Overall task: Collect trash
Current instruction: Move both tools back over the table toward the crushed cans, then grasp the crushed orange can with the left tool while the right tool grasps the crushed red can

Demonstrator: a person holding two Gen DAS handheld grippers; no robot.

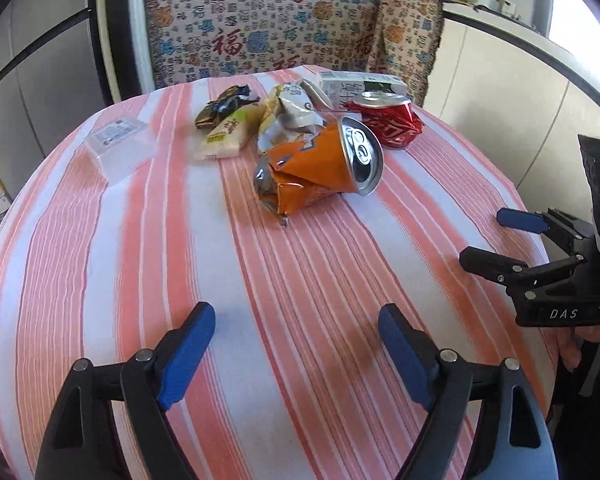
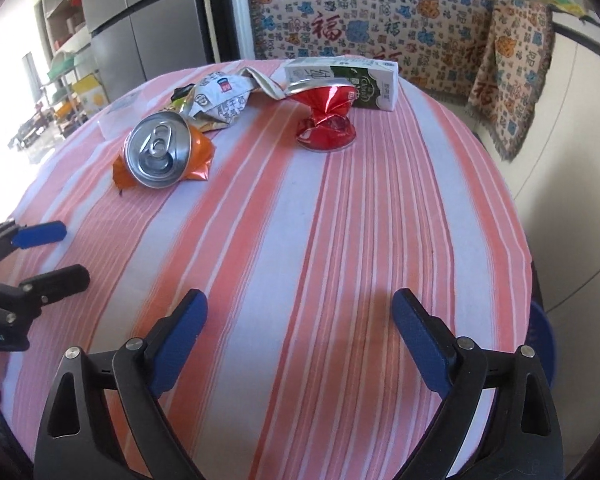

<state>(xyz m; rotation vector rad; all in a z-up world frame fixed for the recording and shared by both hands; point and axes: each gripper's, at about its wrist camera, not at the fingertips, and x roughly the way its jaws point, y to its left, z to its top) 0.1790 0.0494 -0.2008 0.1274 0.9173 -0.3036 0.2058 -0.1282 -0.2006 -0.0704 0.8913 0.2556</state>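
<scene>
A crushed orange can (image 1: pixel 320 168) (image 2: pixel 162 152) lies on the striped tablecloth (image 1: pixel 300 280) (image 2: pixel 340 220). Behind it sit a crushed red can (image 1: pixel 388 118) (image 2: pixel 328 118), a crumpled silver wrapper (image 1: pixel 292 116) (image 2: pixel 220 96), a milk carton (image 1: pixel 360 84) (image 2: pixel 348 80), a beige snack packet (image 1: pixel 228 132), a dark wrapper (image 1: pixel 224 106) and a clear plastic box (image 1: pixel 118 144). My left gripper (image 1: pixel 296 320) (image 2: pixel 66 250) stands open over bare cloth, short of the orange can. My right gripper (image 2: pixel 300 308) (image 1: pixel 480 238) is open too, with nothing between its fingers.
A sofa with a patterned throw (image 1: pixel 260 24) (image 2: pixel 360 12) stands behind the table. A grey fridge (image 2: pixel 140 12) is at the back left. White cabinets (image 1: pixel 500 80) run along the right. The table's edge falls away close on the right (image 2: pixel 528 240).
</scene>
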